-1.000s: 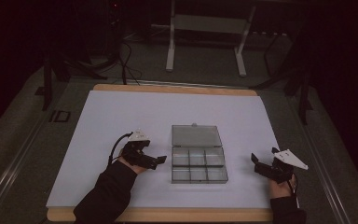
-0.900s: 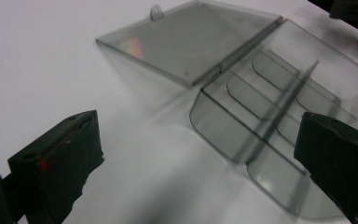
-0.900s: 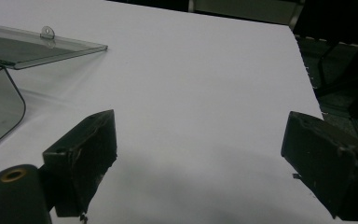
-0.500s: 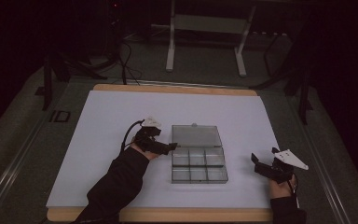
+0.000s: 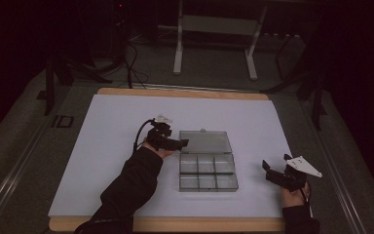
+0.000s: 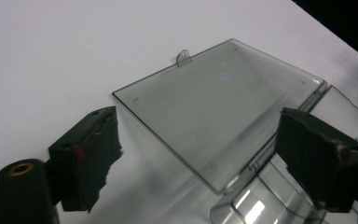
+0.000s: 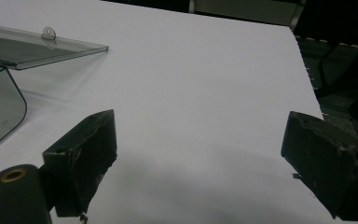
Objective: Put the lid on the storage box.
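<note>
A clear plastic compartment box (image 5: 207,173) lies open in the middle of the white table, its lid (image 5: 204,141) folded flat toward the far side. My left gripper (image 5: 180,144) is open at the lid's left edge. In the left gripper view the lid (image 6: 219,109) with its small latch tab (image 6: 183,57) lies flat between and beyond the spread jaws, and the box's near corner (image 6: 256,205) sits at the bottom. My right gripper (image 5: 269,170) rests open at the table's right front, apart from the box. The right gripper view has the lid (image 7: 32,44) far left.
White sheet (image 5: 126,122) covers a wooden-edged table (image 5: 185,92). Dark floor, cables and a metal stand (image 5: 214,29) lie beyond the far edge. The box's compartments look empty.
My left gripper has moved forward and right, from beside the box's left side up to the left edge of the open lid. The right gripper has stayed put.
</note>
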Motion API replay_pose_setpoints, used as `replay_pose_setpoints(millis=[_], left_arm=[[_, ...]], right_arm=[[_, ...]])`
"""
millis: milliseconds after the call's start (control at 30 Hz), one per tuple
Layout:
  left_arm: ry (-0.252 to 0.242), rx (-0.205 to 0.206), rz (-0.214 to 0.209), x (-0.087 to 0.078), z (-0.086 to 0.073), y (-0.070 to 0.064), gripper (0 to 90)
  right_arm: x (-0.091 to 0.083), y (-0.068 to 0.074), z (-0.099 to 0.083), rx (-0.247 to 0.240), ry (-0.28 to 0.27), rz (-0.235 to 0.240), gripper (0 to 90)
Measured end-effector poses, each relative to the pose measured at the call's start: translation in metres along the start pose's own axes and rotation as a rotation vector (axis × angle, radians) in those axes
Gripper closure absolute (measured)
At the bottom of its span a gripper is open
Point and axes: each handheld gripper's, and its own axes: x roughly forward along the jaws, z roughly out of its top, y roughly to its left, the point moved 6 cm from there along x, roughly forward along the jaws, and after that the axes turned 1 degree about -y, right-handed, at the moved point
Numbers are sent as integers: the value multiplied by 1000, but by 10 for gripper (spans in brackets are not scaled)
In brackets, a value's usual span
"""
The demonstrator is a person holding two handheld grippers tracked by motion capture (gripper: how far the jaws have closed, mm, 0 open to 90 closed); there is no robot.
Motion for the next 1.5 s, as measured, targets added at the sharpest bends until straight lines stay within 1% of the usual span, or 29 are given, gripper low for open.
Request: replay_pose_setpoints(millis=[67,100,133,167,200,233,267,300,367,600,667,833,900,933,1000,1067,1133,1300,1367,1433,1467,1500], left_arm=[[13,-10,2,4,0,1,191],[18,-14,4,6,0,1,191],[32,-33,5,10,0,2,202],[32,-33,5,10,0,2,205],[38,-45,2,13,0,2,213],[38,-45,2,13,0,2,214],[54,-50,0,17,-1,1,222],[54,-50,0,17,-1,1,223],[67,-63,-3,23,-2,0,235],[77,-91,-25,32,-6,1,260],[83,-111,-34,36,-10,3,260],[86,-128,-46,39,-13,5,260],[85,-143,-56,41,-15,6,261],[88,-141,-51,41,-16,6,261],[88,-149,-62,43,-19,6,280],[91,-147,-57,44,-20,7,287],[88,-173,-80,44,-22,9,289],[85,-196,-106,45,-23,10,294],[82,-208,-119,45,-24,11,310],[79,-226,-149,45,-24,11,321],[78,-234,-161,46,-25,12,347],[74,-230,-164,45,-25,12,347]], right_arm=[[0,0,0,1,2,0,102],[0,0,0,1,2,0,102],[0,0,0,2,1,1,102],[0,0,0,1,1,1,102],[0,0,0,0,0,1,102],[0,0,0,1,-1,2,102],[0,0,0,2,0,2,102],[0,0,0,2,0,2,102],[0,0,0,2,1,3,102],[0,0,0,1,0,5,103],[0,0,0,2,0,5,103],[0,0,0,-1,0,6,103],[0,0,0,-1,1,6,103],[0,0,0,-1,2,6,103],[0,1,0,-3,2,6,103],[0,1,0,-4,4,5,103],[0,1,0,-4,5,5,103],[1,1,0,-4,8,6,104],[1,1,0,-6,9,4,104],[1,1,0,-7,9,4,104],[1,1,0,-9,10,5,104],[1,1,0,-9,10,5,104]])
